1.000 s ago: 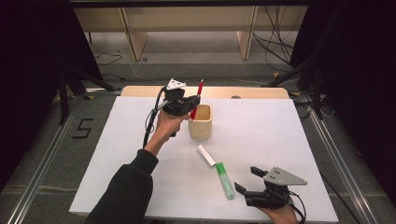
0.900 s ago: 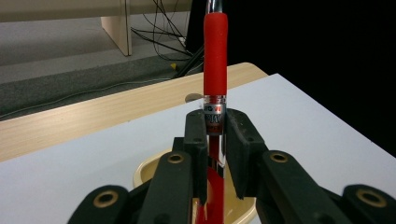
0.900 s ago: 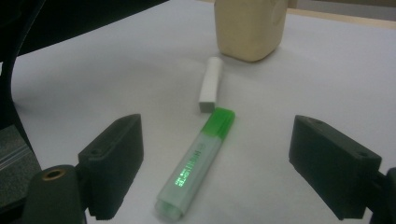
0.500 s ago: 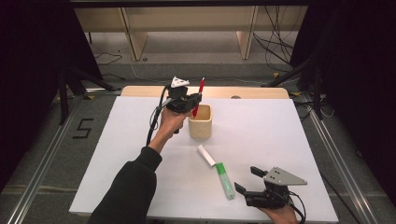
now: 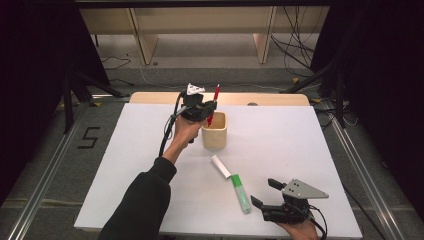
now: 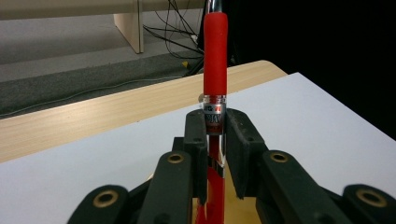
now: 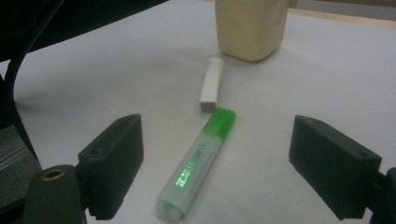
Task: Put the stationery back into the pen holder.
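Little has shifted since the earlier frames: from above, the left gripper (image 5: 209, 111) holds the red pen (image 5: 214, 103) upright over the wooden cup (image 5: 214, 131). Its own view shows jaws clamped on the barrel (image 6: 215, 116). The right gripper (image 7: 217, 161) gapes wide before the green highlighter (image 7: 198, 161).

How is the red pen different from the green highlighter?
The red pen stands upright, clamped in the left tongs above the wooden cup; the green highlighter lies flat on the white table, untouched, in front of the open right tongs. The pen is slim and opaque; the highlighter is thicker and translucent. Both are writing tools.
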Tool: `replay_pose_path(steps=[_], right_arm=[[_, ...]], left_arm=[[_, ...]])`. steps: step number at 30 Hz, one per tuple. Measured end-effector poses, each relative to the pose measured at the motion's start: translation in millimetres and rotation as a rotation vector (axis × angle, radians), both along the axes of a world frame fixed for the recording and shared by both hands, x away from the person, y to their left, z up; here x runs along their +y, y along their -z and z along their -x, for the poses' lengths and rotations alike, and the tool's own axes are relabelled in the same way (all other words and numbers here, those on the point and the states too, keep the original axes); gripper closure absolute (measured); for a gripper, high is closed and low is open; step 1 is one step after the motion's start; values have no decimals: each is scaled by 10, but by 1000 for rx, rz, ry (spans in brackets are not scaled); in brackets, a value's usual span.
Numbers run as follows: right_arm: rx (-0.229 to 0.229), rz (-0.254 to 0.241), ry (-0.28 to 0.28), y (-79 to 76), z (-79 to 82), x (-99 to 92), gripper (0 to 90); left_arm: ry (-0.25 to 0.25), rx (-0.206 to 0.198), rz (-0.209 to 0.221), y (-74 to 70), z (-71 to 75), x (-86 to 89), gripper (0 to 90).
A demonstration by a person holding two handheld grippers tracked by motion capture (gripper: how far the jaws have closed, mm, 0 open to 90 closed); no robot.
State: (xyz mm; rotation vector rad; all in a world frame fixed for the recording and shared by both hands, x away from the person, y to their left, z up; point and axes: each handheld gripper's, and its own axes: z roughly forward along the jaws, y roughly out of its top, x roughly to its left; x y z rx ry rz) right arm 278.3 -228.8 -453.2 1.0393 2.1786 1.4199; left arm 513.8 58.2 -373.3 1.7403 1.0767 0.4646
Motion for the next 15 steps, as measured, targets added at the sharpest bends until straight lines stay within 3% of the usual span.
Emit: replay_pose_path(steps=[15], right_arm=[[-1,1,-1,-1,4,6,186]], left_arm=[[5,2,-7,67,7,-55,787]])
